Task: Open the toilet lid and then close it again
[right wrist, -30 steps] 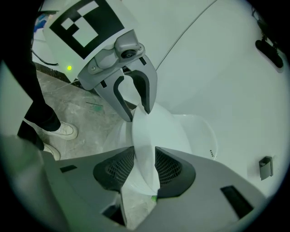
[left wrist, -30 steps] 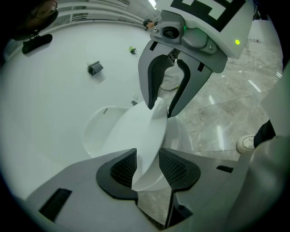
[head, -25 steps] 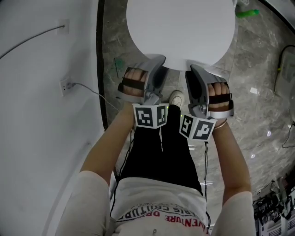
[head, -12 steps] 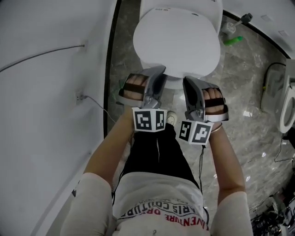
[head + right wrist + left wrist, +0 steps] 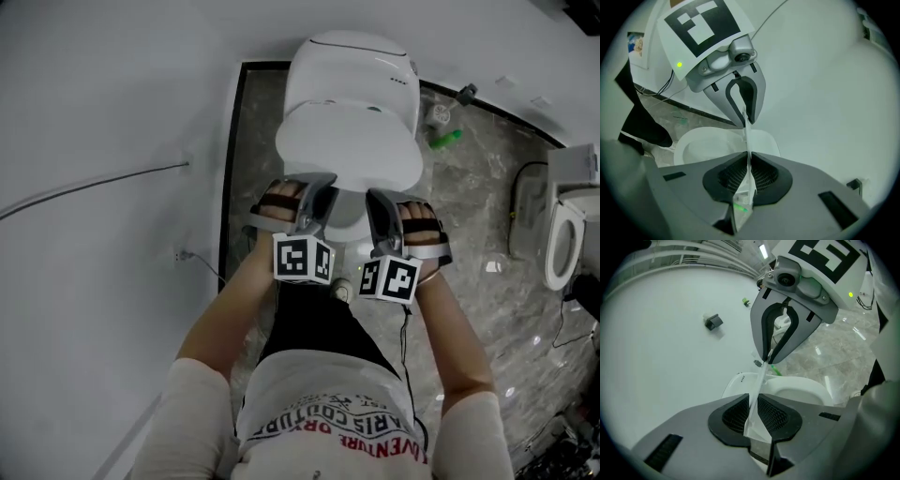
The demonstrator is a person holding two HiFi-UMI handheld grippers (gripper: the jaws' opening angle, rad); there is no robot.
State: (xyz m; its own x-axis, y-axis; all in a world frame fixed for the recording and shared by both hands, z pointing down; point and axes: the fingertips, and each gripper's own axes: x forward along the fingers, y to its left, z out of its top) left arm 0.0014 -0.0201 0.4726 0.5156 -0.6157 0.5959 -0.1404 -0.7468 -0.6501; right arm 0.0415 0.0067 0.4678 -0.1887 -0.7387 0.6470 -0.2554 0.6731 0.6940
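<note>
**Head view.** My left gripper (image 5: 322,187) and right gripper (image 5: 377,199) hold the near edge of the lid (image 5: 349,141), one on each side of its centre line. A second ago the lid lay flat over the bowl and my jaws stood wide at its rim. Both pairs of jaws have just been closing, and the lid is now tilted up off the seat (image 5: 345,216), whose front shows below it. The tank (image 5: 352,66) stands behind, at the far end. The opening stroke is under way but not complete: the lid does not yet rest back against the tank.

**Left gripper view.** The lid edge (image 5: 759,380) runs as a thin white sheet straight between my pads, and the left gripper (image 5: 753,411) pinches it. The seat ring (image 5: 801,392) lies uncovered to the right of the edge. The right gripper (image 5: 768,359) grips the same edge farther along.

**Right gripper view.** The right gripper (image 5: 749,171) is pressed onto the lid edge (image 5: 746,136), with no gap visible at the pads. The seat (image 5: 701,147) is open to the left. The left gripper (image 5: 744,123) holds the edge beyond.

**Judgement.** Both grips appear secure. The next move calls for carrying the edge up and back in an arc about the hinge, with both hands level so the lid does not twist.
</note>
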